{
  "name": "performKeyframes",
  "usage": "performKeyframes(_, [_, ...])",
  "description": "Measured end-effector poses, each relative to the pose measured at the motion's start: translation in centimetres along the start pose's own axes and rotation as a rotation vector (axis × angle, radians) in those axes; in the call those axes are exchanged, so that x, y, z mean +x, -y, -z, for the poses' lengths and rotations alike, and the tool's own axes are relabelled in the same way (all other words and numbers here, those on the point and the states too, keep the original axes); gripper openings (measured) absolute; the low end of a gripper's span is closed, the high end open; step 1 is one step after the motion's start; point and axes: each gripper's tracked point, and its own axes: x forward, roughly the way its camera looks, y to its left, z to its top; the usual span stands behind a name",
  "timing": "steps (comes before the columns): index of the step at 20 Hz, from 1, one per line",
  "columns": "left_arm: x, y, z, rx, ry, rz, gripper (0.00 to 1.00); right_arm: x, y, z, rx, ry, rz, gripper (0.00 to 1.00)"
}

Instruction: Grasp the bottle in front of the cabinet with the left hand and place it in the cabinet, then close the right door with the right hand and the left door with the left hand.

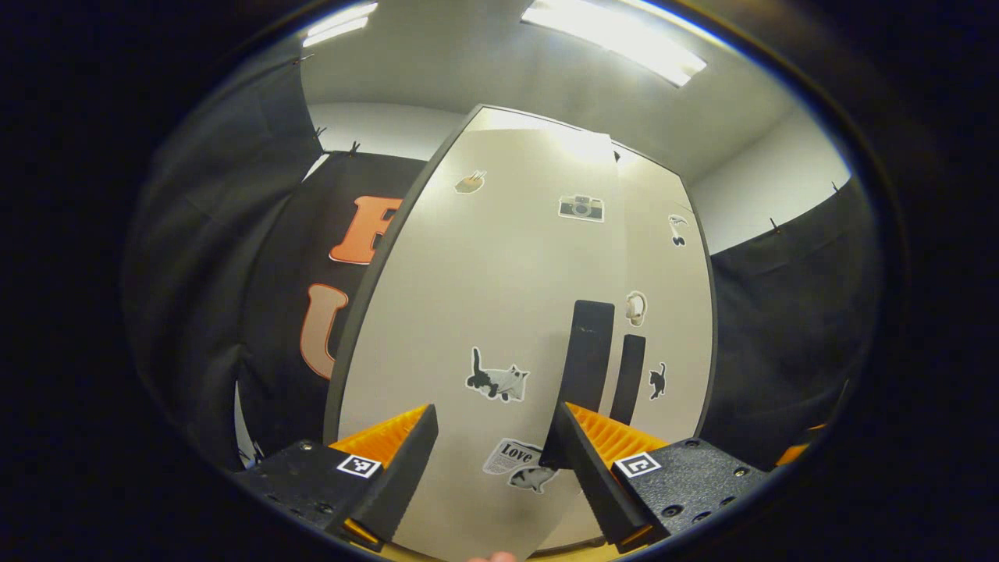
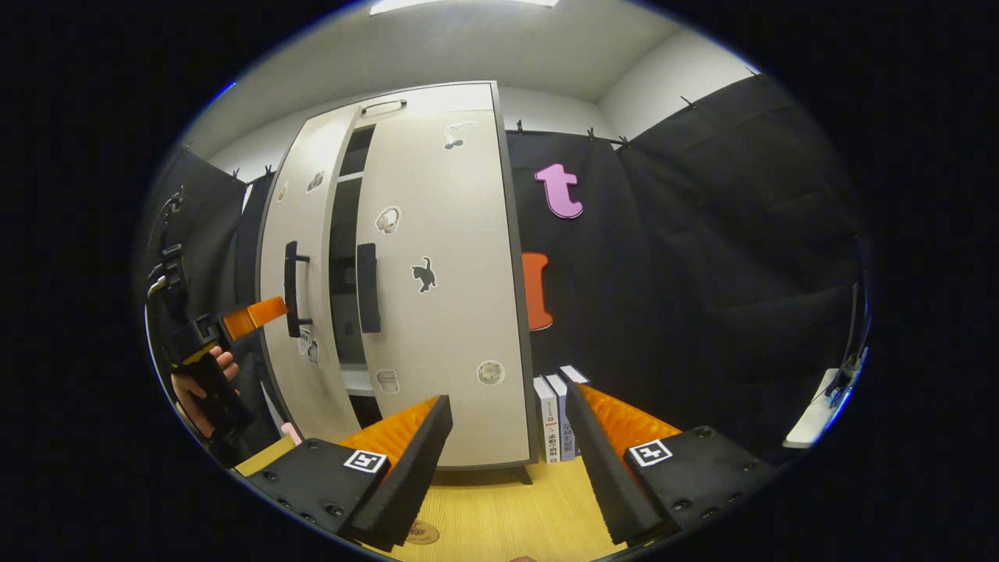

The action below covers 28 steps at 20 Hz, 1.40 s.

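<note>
Up close, low in the left gripper view, the left gripper (image 1: 492,449) stands spread and empty against the left door (image 1: 484,312). Low in the right gripper view, the right gripper (image 2: 507,437) is likewise released. Beyond, the cabinet (image 2: 406,273) — right door (image 2: 445,297) nearly closed, a dark gap between the doors. Bottle's place: cannot tell.

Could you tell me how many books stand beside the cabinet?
3, upright in a row on the wooden surface right of the cabinet: one nearest it, a middle one, and a farther one, partly hidden by the right gripper's finger.

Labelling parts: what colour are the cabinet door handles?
Black handles, clearest in the right gripper view.
</note>
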Motion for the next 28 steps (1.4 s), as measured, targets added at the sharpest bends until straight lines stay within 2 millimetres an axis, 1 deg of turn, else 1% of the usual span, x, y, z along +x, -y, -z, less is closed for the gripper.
performKeyframes(1, [0.7, 0.2, 0.2, 0.008, -0.003, 0.002, 0.92, -0.1, 0.2, 0.1, 0.002, -0.002, 0.009, 0.97])
performKeyframes(4, [2.3, 0.8, 1.0, 0.027, -0.006, 0.009, 0.94, -0.4, 0.9, 0.1, 0.0, -0.002, 0.043, 0.96])
performKeyframes(7, [3.2, 1.2, 1.4, 0.033, 0.001, 0.022, 0.95, -0.7, 1.7, 0.1, -0.011, 0.004, 0.082, 0.97])
performKeyframes(8, [3.5, 1.5, 1.5, 0.02, 0.005, 0.036, 0.93, -0.8, 1.9, 0.0, -0.013, 0.006, 0.093, 0.97])
performKeyframes(9, [3.8, 2.0, 1.7, 0.006, 0.004, 0.049, 0.94, -0.8, 2.0, 0.0, -0.015, 0.007, 0.102, 0.97])
performKeyframes(10, [4.0, 2.3, 1.7, -0.005, 0.004, 0.06, 0.94, -0.9, 2.1, -0.1, -0.018, 0.009, 0.111, 0.96])
performKeyframes(12, [4.3, 2.4, 1.8, -0.002, 0.007, 0.061, 0.93, -1.1, 2.2, -0.2, -0.02, 0.008, 0.122, 0.96])
performKeyframes(14, [4.5, 2.3, 1.8, 0.006, 0.009, 0.06, 0.94, -1.5, 2.0, -0.4, -0.016, 0.008, 0.124, 0.97])
performKeyframes(16, [4.0, 2.2, 1.5, 0.016, 0.011, 0.057, 0.94, -1.6, 1.6, -0.6, -0.018, 0.012, 0.116, 0.96])
performKeyframes(18, [2.8, 1.6, 0.7, 0.038, 0.022, 0.043, 0.94, -2.0, 1.2, -0.7, -0.025, 0.013, 0.1, 0.96])
performKeyframes(21, [0.0, 1.1, -0.5, 0.061, 0.01, 0.023, 0.94, -2.3, 0.0, -1.0, -0.018, 0.016, 0.054, 0.97])
performKeyframes(24, [-3.6, 0.2, -1.4, 0.082, -0.006, -0.017, 0.94, -2.5, -1.0, -1.2, -0.01, 0.018, -0.005, 0.97])
performKeyframes(28, [-8.9, -0.9, -2.6, 0.098, -0.024, -0.081, 0.94, -3.1, -2.4, -1.6, -0.003, 0.023, -0.079, 0.96])
